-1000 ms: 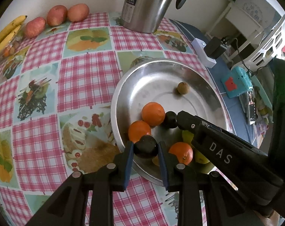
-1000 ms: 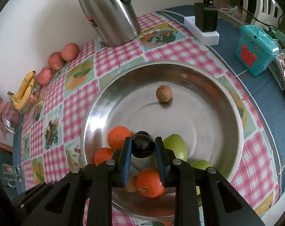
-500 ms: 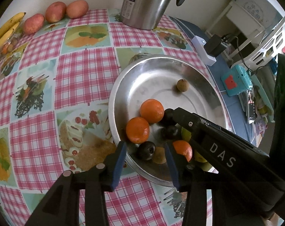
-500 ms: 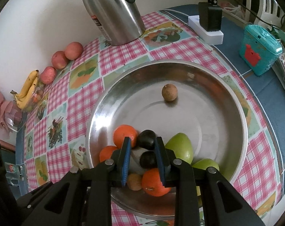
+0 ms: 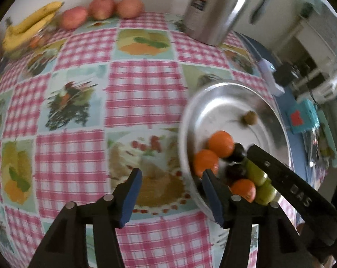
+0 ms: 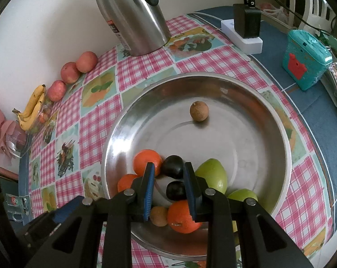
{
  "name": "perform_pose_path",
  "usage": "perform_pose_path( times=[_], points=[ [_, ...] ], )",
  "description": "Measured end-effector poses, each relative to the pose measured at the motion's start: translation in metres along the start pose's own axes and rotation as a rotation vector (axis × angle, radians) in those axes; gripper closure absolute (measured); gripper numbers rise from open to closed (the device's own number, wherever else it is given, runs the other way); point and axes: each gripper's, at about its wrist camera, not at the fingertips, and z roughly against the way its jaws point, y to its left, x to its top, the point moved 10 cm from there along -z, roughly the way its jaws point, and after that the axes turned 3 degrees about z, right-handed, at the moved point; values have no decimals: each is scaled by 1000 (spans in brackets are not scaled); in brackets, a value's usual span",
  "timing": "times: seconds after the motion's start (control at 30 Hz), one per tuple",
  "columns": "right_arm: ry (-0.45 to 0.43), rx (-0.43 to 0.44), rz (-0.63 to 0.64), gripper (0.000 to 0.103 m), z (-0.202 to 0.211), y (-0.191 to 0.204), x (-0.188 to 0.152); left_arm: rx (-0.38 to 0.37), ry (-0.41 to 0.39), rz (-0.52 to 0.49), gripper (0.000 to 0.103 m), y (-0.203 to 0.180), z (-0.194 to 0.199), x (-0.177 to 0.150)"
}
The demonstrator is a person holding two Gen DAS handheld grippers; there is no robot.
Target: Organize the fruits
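Observation:
A steel bowl (image 6: 253, 102) (image 5: 215, 102) holds oranges (image 6: 147, 162), two dark plums (image 6: 172, 166), green fruits (image 6: 211, 175) and small brown fruits (image 6: 199, 111). My right gripper (image 6: 169, 173) is open and empty above the bowl, its pads either side of the plums (image 6: 176, 189) lying below. My left gripper (image 5: 171, 178) is open wide and empty over the tablecloth at the bowl's left rim. The right gripper's arm (image 5: 286, 178) crosses the left wrist view.
A steel kettle (image 6: 132, 15) stands at the back. Three red apples (image 6: 77, 69) and bananas (image 6: 33, 107) lie along the wall at left. A white power strip with a black plug (image 6: 246, 31) and a teal box (image 6: 305, 60) sit on the blue cloth at right.
Both grippers let go of their dark plums, which now lie in the bowl. The left gripper opened wide and swung left off the bowl. The right gripper rose slightly.

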Motion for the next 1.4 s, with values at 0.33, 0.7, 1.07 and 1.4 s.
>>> perform_pose_path(
  times=[0.33,0.7,1.07,1.4],
  points=[
    [8,1,47,76,-2,14,-2,152,-67,145,5,65,11,15],
    [3,9,133,66,-1,38,-4,199,-135,203,0,98,25,30],
    [-16,-55,190,10,-6,41,-2,191,-159,195,0,101,26,35],
    [-27,-61,217,7,-5,47,-4,255,-219,141,0,97,32,39]
  ],
)
